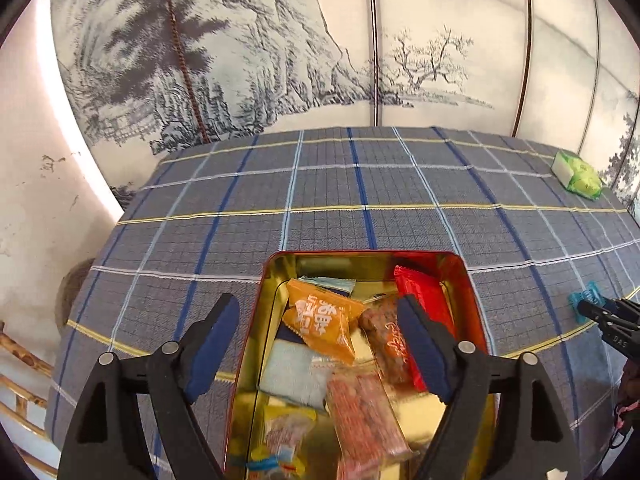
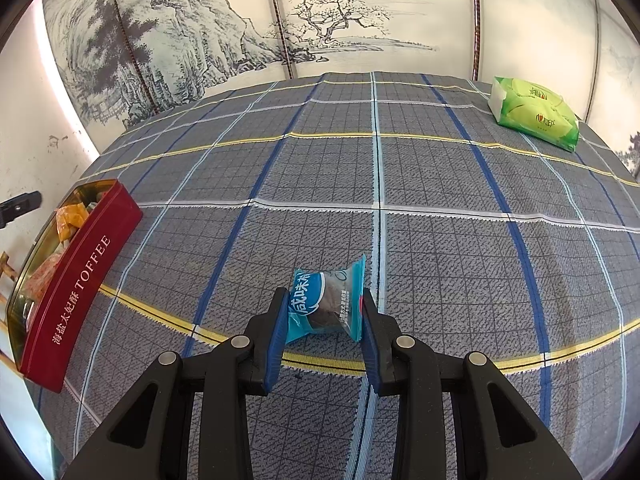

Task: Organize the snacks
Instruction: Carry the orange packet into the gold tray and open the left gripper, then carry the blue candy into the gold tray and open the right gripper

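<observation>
A grey plaid tablecloth with blue, white and yellow lines [image 2: 400, 184] covers the table, backed by a folding screen painted with an ink landscape [image 1: 280, 52]. At the table's left side stands a red rectangular tin with a gold inside, lettered TOFFEE [image 2: 76, 292]. It holds several wrapped snacks, among them an orange packet [image 1: 324, 326], a red packet [image 1: 424, 300] and a clear packet of reddish pieces [image 1: 366, 420]. The left gripper [image 1: 316, 354] hangs over the tin with its jaws spread wide; nothing is between its blue pads, and the snacks lie below them. At the far right corner lies a green soft tissue pack [image 2: 536, 114]. Near the middle front of the cloth, well apart from the tin, the right gripper [image 2: 324, 338] has its jaws narrowed onto a small blue-and-white wrapped snack with a dark filling [image 2: 326, 304], the pads pressing both sides of the wrapper, which stands tilted just above the cloth.
</observation>
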### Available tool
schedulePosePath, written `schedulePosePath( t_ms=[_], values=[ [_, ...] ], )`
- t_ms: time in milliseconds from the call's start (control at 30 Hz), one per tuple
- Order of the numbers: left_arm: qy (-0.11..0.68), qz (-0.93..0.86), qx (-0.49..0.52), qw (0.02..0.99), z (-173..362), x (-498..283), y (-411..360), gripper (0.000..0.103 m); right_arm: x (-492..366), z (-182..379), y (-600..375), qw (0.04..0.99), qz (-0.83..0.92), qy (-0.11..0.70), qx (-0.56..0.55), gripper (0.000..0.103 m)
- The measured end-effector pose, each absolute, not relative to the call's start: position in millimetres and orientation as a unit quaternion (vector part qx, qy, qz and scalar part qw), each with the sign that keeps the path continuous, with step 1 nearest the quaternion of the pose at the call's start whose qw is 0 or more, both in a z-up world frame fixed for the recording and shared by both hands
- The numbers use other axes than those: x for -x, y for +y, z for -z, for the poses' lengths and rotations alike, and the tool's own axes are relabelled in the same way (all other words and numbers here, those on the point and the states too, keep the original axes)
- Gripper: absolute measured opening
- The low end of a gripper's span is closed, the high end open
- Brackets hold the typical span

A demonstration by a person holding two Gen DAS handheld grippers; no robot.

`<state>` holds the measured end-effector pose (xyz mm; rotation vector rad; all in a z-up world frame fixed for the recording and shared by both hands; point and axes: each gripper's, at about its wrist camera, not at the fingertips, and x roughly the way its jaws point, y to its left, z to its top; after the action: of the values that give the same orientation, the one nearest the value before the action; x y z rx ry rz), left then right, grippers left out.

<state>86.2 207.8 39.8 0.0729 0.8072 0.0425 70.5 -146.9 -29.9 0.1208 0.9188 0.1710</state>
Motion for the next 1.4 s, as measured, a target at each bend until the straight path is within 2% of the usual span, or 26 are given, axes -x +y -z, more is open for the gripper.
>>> schedulePosePath(
  t_ms=[67,533,1400],
  values=[
    [0.39,-0.023,-0.029,0.92,-45.0,-76.9,207.0,0.086,-68.8,31.5,-146.6,0.891,-0.082,0.442,-0.058,0.034],
    [0.376,-0.046,-0.045,0.924,-54.5,-23.9,191.0,0.087,-36.5,22.3,-120.8,0.889,-0.123,0.435,-0.071,0.034],
    [0.382,-0.059,-0.031,0.922,-43.4,-4.5,212.5,0.089,-1.7,-55.3,-8.0,0.887,-0.251,0.386,-0.022,0.034]
  ],
)
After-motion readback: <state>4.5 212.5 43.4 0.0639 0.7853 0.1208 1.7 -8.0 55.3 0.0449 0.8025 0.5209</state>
